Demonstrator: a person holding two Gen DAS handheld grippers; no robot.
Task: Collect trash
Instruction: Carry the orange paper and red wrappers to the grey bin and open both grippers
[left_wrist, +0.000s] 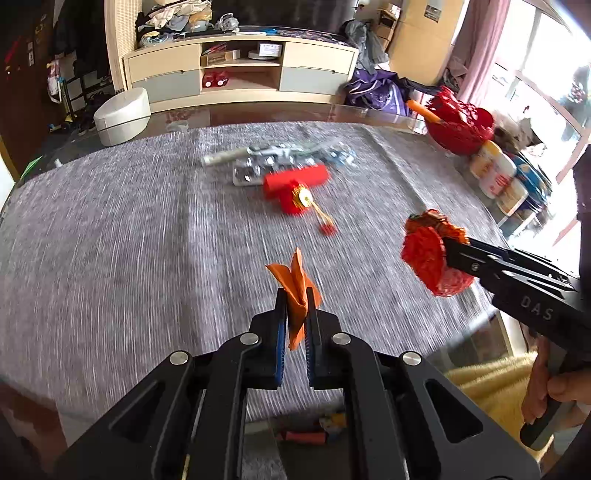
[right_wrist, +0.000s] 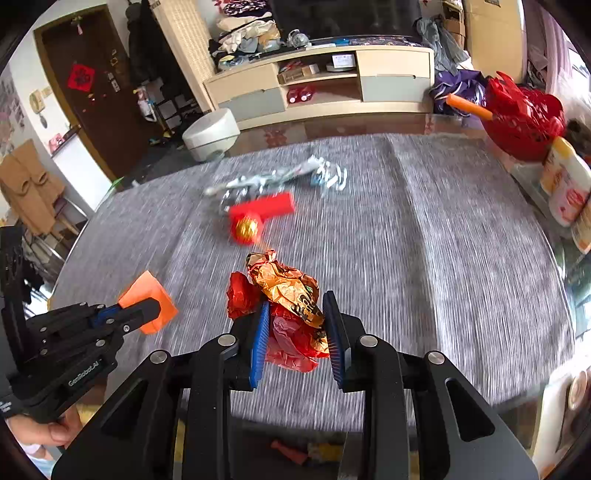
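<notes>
My left gripper (left_wrist: 296, 295) is shut on a folded orange paper scrap (left_wrist: 295, 280), held above the grey cloth; the right wrist view shows the same gripper (right_wrist: 157, 306) and orange scrap (right_wrist: 153, 297) at lower left. My right gripper (right_wrist: 299, 314) is shut on a crumpled red and gold wrapper (right_wrist: 288, 306), which bulges out past the pads. From the left wrist camera, that wrapper (left_wrist: 428, 254) hangs at the right gripper's tip (left_wrist: 448, 247). Further back on the cloth lie silver foil wrappers (left_wrist: 280, 158) and a red box with a gold ornament (left_wrist: 295, 184).
A grey cloth (left_wrist: 129, 240) covers the glass table. A red basket (left_wrist: 461, 125) with an orange stick and several bottles (left_wrist: 495, 173) stand at the right edge. A white round bin (left_wrist: 122, 116) and a TV cabinet (left_wrist: 240, 70) are beyond. Small items lie on the floor below (right_wrist: 303, 452).
</notes>
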